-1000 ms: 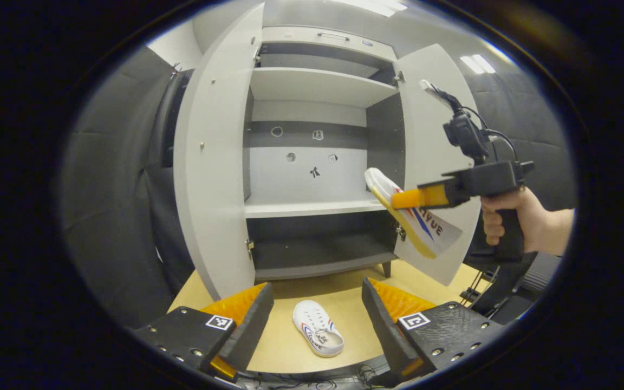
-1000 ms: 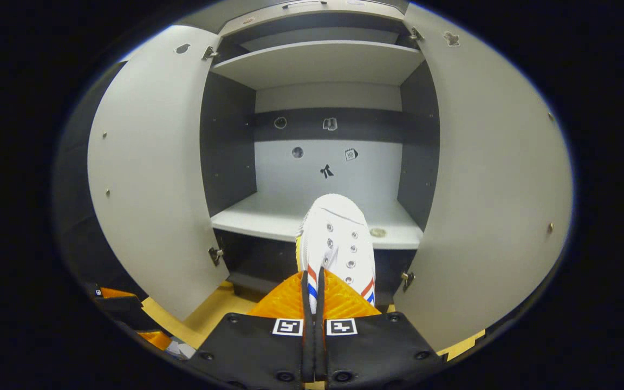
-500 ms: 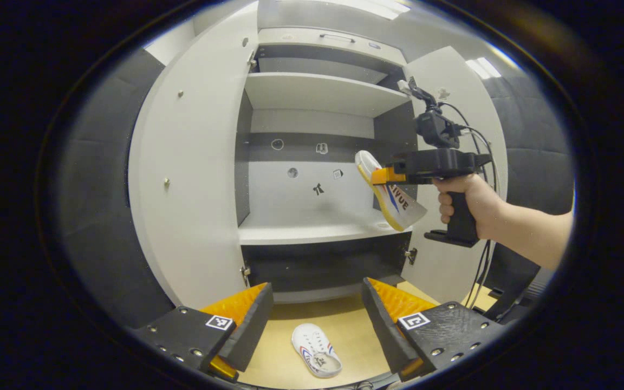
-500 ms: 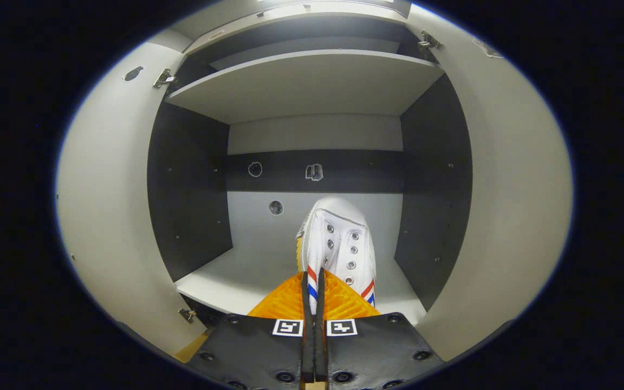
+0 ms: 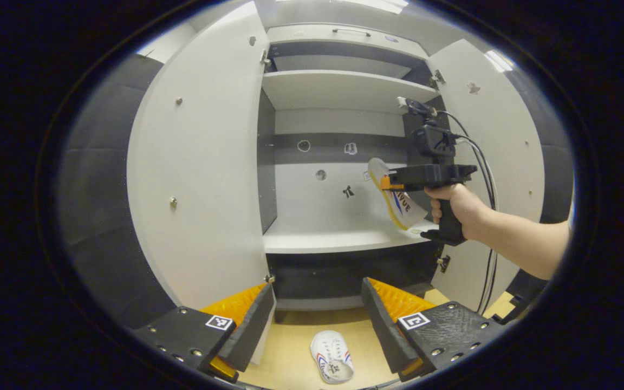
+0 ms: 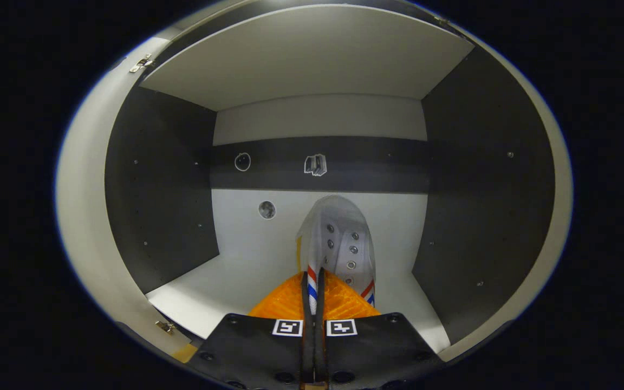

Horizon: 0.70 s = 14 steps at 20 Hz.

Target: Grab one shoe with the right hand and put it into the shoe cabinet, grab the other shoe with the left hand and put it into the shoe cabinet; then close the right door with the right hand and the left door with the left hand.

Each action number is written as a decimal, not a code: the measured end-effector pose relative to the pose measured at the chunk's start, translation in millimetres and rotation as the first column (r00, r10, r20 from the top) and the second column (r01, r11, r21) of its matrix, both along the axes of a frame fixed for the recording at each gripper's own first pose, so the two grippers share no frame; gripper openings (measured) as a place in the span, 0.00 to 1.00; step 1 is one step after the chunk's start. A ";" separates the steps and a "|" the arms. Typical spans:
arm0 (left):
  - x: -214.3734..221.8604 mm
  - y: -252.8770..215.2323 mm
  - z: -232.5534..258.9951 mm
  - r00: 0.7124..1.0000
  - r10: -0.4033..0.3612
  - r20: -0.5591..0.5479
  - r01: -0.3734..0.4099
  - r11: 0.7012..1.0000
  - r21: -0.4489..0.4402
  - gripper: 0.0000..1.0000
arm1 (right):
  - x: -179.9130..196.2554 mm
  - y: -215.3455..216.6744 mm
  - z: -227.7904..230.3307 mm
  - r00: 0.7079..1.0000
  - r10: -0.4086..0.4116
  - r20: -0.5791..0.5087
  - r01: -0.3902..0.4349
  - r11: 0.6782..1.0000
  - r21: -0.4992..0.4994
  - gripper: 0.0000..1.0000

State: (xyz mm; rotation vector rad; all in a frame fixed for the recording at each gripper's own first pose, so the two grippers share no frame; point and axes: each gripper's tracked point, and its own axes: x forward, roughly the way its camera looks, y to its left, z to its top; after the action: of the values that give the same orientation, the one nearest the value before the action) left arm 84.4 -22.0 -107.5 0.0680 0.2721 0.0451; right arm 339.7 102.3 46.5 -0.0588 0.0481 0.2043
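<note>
The tall grey shoe cabinet with both doors swung open is now seen closer than a second ago. Its pale middle shelf has been reached: the right gripper, clamped tight on the white canvas shoe with red and blue stripes, has been carried past the door line, the shoe held above the board, not yet set down. The left gripper is held wide open and empty, above the second white shoe lying on the tan wooden floor.
</note>
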 end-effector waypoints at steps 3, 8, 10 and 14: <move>-1.8 2.9 4.2 0.998 0.064 0.000 -0.064 0.998 0.011 0.94 | 17.3 2.4 -6.5 1.000 0.003 -0.014 -0.002 1.000 0.018 0.02; -4.6 6.0 1.3 0.992 0.128 -0.018 -0.127 0.991 0.042 0.94 | 36.3 5.8 -20.4 0.998 -0.002 -0.063 0.005 0.999 0.045 0.04; -7.0 4.5 -0.4 0.990 0.139 -0.025 -0.137 0.989 0.060 0.88 | 40.9 6.7 -26.8 0.997 0.001 -0.078 0.002 0.999 0.036 0.08; -12.3 -1.0 -8.1 0.987 0.158 -0.041 -0.155 0.986 0.066 0.94 | 44.9 6.2 -30.7 0.997 0.018 -0.070 -0.015 0.999 0.038 0.25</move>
State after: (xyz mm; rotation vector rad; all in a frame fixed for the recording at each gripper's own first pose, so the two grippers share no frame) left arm 72.1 -23.1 -115.6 0.1103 0.3215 0.2088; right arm 384.5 108.5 15.8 -0.0145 0.1138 0.2236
